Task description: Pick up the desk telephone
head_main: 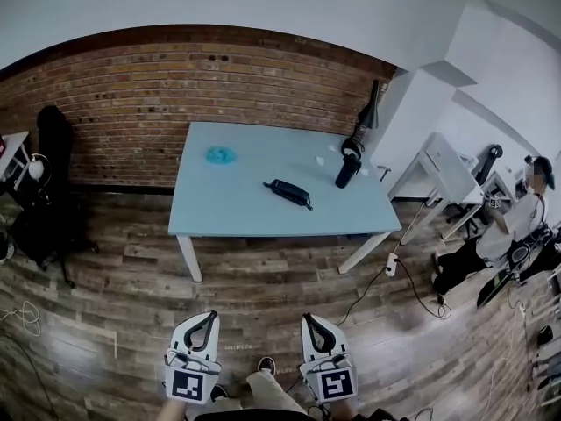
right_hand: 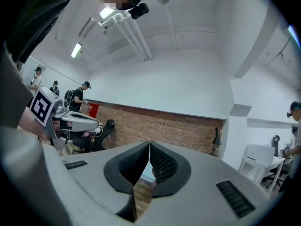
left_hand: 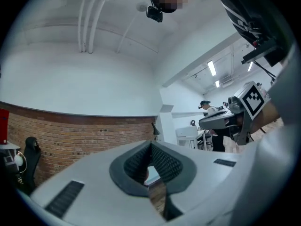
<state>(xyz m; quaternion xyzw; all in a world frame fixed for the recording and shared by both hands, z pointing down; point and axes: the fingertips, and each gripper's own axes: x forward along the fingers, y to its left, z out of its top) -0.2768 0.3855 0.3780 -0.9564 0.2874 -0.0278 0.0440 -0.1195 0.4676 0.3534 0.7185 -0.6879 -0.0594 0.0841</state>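
In the head view the phone point(head_main: 288, 193) lies flat near the middle of the table point(head_main: 219, 213), handset on its base as far as the small picture lets me judge; it sits out in the open, apart from everything else on the top, so a reach from the near edge looks unhindered; the left gripper point(head_main: 209, 316) and right gripper point(head_main: 309, 319) hang low by the person's legs over the floor point(head_main: 131, 305), well apart from the table, which reads as a stance before the approach and not a reach; a dark bottle point(head_main: 348, 169) stands upright toward the table's right, beyond the phone, and its dark wall hides whatever is inside; a teal thing point(head_main: 220, 155) lies toward the far left of the top; a brick wall point(head_main: 131, 103) runs behind, a dark chair point(head_main: 51, 160) stands at the left, and a person point(head_main: 513, 231) bends at the far right. In the left gripper view the left gripper point(left_hand: 151, 144) points level at the wall point(left_hand: 84, 135), its tips brought together with nothing between them; only a sliver of table shows through the slot below the tips; the phone is not visible here. In the right gripper view the right gripper point(right_hand: 149, 143) is likewise pressed tip to tip and empty, aimed level at the wall point(right_hand: 178, 131); both pairs of jaws must part before either can take the phone, I judge.
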